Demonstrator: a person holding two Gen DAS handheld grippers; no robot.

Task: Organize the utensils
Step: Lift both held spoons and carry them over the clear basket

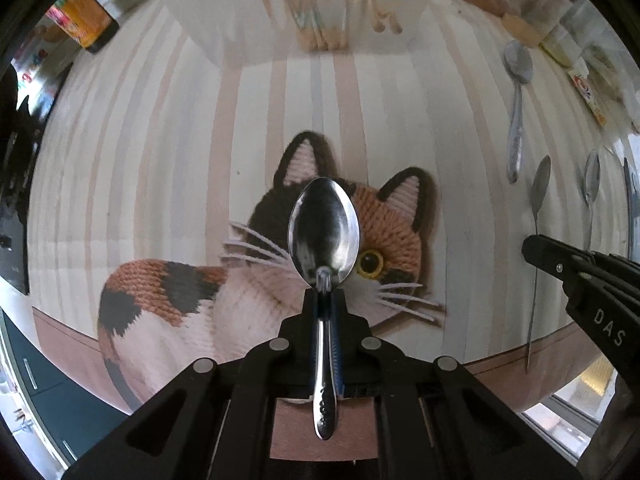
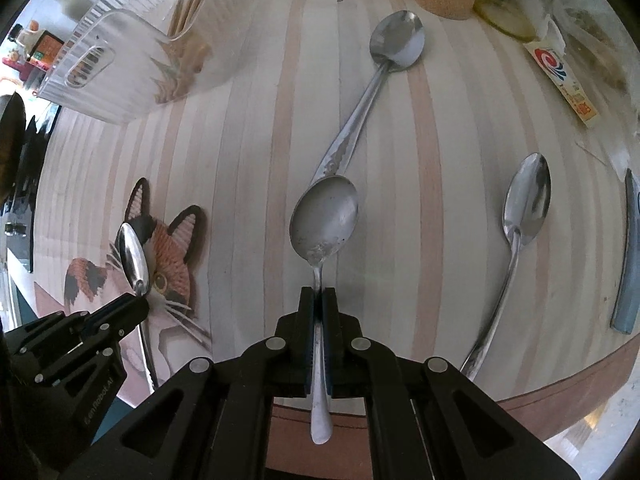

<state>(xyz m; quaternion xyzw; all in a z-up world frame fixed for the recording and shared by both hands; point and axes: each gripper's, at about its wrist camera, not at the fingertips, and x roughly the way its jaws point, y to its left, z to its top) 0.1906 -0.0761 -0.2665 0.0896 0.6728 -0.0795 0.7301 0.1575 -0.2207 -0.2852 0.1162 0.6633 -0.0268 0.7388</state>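
Observation:
My left gripper is shut on the handle of a shiny steel spoon, bowl forward, above the cat picture on the striped tablecloth. My right gripper is shut on the handle of a dull steel spoon, held above the table. The left gripper and its spoon show at the lower left of the right wrist view. A large spoon and another spoon lie on the table. A clear plastic bin with wooden sticks stands at the far left; it also shows in the left wrist view.
Jars, a packet and food items crowd the far right of the table. A grey-blue flat object lies at the right edge. The table's front edge curves close below the grippers. A cat picture marks the cloth.

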